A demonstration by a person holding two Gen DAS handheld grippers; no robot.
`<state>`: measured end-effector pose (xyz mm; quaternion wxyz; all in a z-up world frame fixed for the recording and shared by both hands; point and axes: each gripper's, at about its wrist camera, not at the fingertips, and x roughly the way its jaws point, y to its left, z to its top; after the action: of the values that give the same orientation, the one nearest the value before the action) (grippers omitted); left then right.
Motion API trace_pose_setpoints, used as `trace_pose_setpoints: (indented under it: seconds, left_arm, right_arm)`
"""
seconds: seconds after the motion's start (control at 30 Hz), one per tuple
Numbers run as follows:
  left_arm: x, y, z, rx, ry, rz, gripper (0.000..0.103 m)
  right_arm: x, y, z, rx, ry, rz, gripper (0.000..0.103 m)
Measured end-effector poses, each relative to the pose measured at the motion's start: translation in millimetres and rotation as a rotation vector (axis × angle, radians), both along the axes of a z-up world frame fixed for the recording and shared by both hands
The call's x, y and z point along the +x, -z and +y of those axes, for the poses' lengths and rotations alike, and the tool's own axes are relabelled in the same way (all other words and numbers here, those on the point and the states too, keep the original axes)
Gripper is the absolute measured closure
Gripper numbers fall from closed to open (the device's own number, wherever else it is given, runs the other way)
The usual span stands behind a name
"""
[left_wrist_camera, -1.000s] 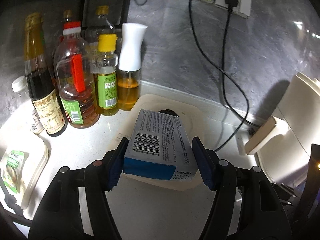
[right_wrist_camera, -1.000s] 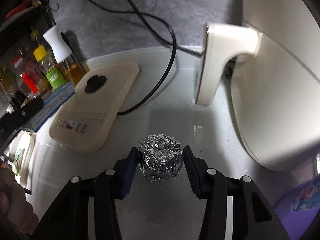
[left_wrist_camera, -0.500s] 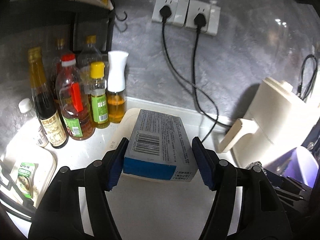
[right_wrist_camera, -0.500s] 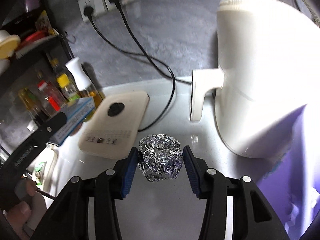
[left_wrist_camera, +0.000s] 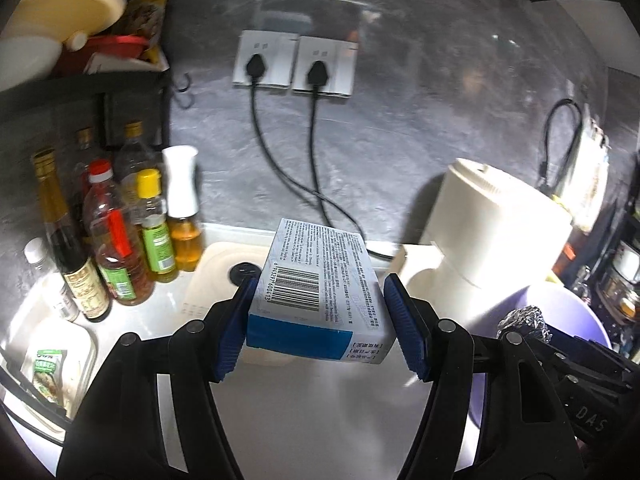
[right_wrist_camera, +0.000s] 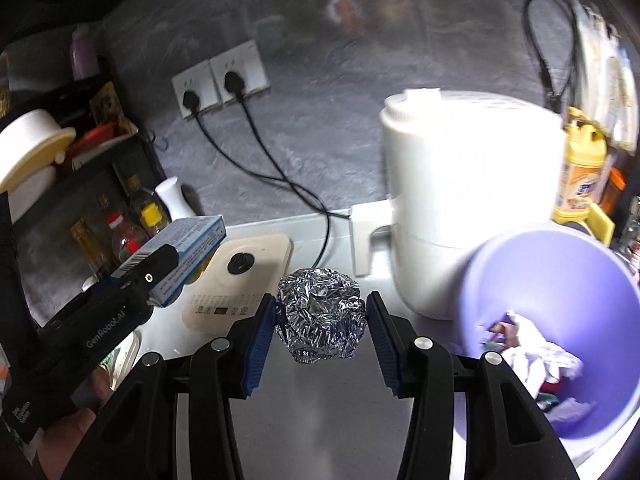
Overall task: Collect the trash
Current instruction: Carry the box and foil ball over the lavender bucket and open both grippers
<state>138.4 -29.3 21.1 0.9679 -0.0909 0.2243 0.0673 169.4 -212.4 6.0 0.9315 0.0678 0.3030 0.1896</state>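
My left gripper (left_wrist_camera: 320,316) is shut on a blue and white cardboard box (left_wrist_camera: 320,284) with a barcode, held well above the white counter. The box also shows in the right wrist view (right_wrist_camera: 188,244). My right gripper (right_wrist_camera: 322,320) is shut on a crumpled foil ball (right_wrist_camera: 322,314), also lifted above the counter; the ball also shows in the left wrist view (left_wrist_camera: 524,320). A purple bin (right_wrist_camera: 576,280) with crumpled paper trash inside stands at the right, just right of the foil ball.
A white air fryer (right_wrist_camera: 468,208) stands behind the bin. A cream kitchen scale (right_wrist_camera: 240,280) lies on the counter. Oil and sauce bottles (left_wrist_camera: 120,240) crowd the left. Two black cords (left_wrist_camera: 288,160) run from wall sockets. A white tray (left_wrist_camera: 52,360) holds a sachet.
Both grippers have risen and pulled back with their loads. The sockets, the whole air fryer and the purple bin have come into view.
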Motion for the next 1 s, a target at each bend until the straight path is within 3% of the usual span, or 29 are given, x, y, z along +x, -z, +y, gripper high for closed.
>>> trace_pose_setpoints:
  seconds: [0.67, 0.73, 0.8, 1.0]
  left_arm:
    - [18.8, -8.6, -108.7, 0.018, 0.275, -0.03, 0.038]
    - [20.7, -9.3, -116.7, 0.018, 0.293, -0.032, 0.038]
    - [22.7, -9.7, -126.2, 0.021, 0.316, -0.033, 0.038]
    - [26.0, -7.7, -148.1, 0.023, 0.376, -0.031, 0.038]
  right_arm:
    - [-23.9, -12.3, -110.8, 0.025, 0.271, -0.038, 0.056]
    - [-24.8, -11.2, -120.3, 0.012, 0.317, -0.035, 0.054]
    - [-26.9, -8.4, -133.9, 0.006, 0.384, -0.031, 0.032]
    - [-37.8, 0.2, -162.9, 0.026, 0.454, -0.017, 0.032]
